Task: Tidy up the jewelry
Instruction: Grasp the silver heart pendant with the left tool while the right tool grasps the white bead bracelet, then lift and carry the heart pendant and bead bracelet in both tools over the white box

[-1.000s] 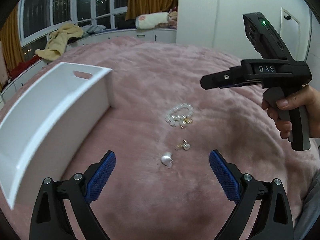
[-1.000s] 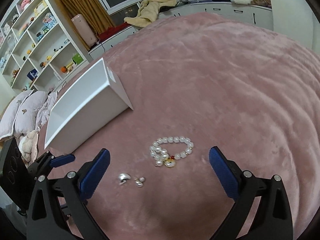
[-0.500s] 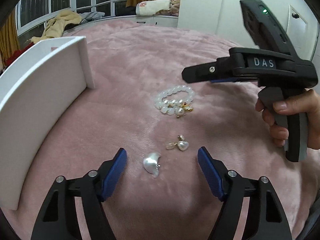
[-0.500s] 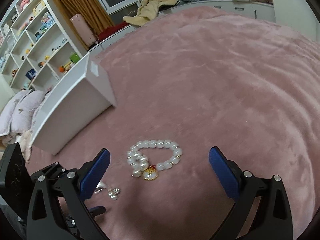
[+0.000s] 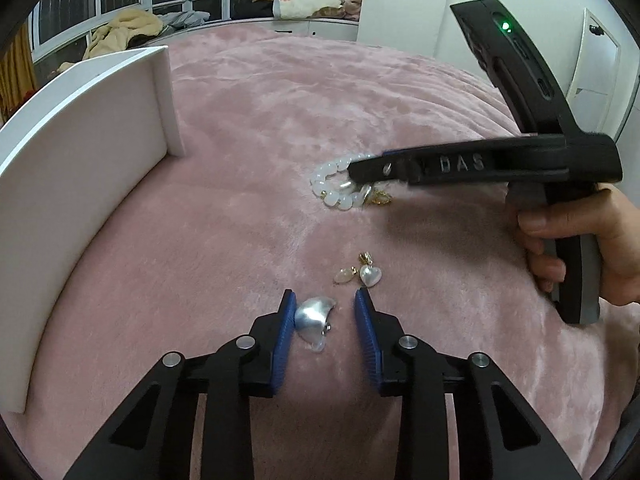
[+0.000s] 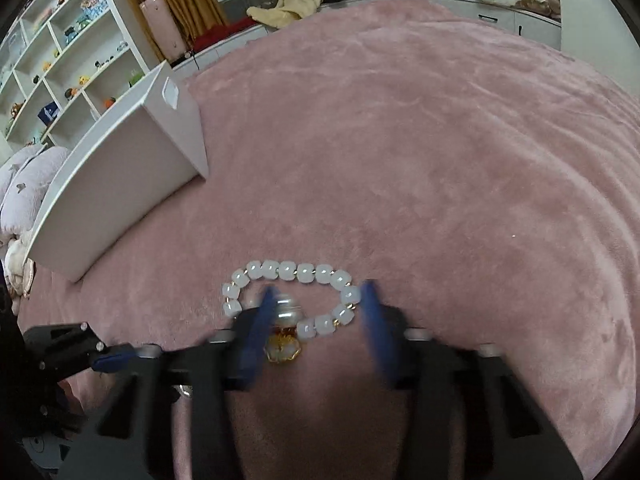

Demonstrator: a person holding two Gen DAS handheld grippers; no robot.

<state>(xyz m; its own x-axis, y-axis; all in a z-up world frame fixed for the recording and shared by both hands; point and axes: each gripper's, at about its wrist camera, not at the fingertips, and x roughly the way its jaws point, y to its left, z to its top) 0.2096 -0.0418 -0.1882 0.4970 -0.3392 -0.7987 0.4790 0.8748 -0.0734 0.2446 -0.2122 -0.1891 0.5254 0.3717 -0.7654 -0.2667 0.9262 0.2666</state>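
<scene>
Both hand-held grippers dropped lower, jaws just been closing. Left hand-held gripper [image 5: 325,304] apart, straddling silver heart-shaped pendant [image 5: 314,318]. Right hand-held gripper [image 6: 318,300] apart astride white bead bracelet [image 6: 288,294], at pendant's 12 o'clock, on pink plush bed [image 6: 440,160].

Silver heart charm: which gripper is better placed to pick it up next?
Left. The left gripper, jaws just closing, already brackets the silver heart charm on the blanket. The right gripper is busy around the bead bracelet.

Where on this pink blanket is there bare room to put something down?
Free: the wide blanket beyond the bead bracelet and right of the white box. Crowded: near both grippers, around the bracelet, heart charms and silver piece.
</scene>
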